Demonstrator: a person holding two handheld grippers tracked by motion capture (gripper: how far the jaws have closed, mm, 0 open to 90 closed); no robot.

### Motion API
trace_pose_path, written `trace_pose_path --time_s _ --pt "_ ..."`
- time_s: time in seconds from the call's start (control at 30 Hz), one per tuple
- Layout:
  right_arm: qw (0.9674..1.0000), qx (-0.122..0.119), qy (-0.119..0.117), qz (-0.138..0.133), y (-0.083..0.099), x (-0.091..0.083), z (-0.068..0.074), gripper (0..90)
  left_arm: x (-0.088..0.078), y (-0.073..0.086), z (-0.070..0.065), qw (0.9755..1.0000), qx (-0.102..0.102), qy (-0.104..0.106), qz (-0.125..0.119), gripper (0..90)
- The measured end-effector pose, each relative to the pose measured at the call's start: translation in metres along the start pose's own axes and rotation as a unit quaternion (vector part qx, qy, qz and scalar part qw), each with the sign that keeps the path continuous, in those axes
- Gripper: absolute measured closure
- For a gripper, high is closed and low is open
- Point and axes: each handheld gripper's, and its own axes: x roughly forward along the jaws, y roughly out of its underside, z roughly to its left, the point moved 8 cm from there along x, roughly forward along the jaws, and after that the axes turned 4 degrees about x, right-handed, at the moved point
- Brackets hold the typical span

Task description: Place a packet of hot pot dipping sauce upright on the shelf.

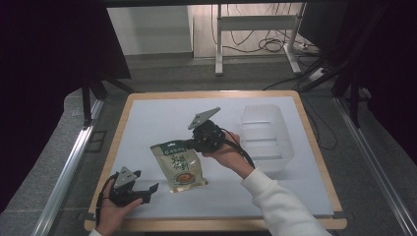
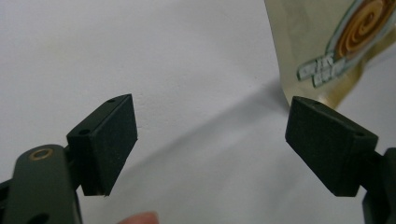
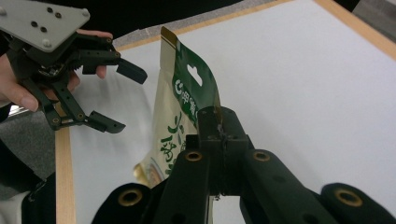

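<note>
A green and gold snack pouch (image 1: 179,165) hangs above the white table top, gripped by its top right corner. My right gripper (image 1: 193,144) is shut on that corner; in the right gripper view the pouch (image 3: 182,112) stands edge-on between the closed jaws of the right gripper (image 3: 219,135). My left gripper (image 1: 150,193) rests near the table's front left, held by a hand, jaws wide open with nothing between them. In the left gripper view the left gripper (image 2: 210,144) faces bare white table, with the pouch's lower part (image 2: 327,46) at the upper right.
A clear plastic bin (image 1: 265,135) stands at the right of the white mat (image 1: 162,115). The table has a wooden rim (image 1: 314,142). Metal rails run along both sides, and a desk frame with cables stands behind.
</note>
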Motion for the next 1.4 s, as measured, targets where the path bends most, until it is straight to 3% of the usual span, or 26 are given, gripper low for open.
trace_pose_path --time_s 0.53,1.4 --pt "0.9995 -0.014 0.021 -0.019 -0.018 -0.024 -0.006 90.0 0.000 0.000 0.001 1.0000 0.001 0.000 0.002 16.9" --pt "0.9965 0.007 0.073 -0.040 -0.024 -0.063 -0.044 90.0 0.001 0.001 0.001 1.0000 0.001 0.000 0.005 16.8"
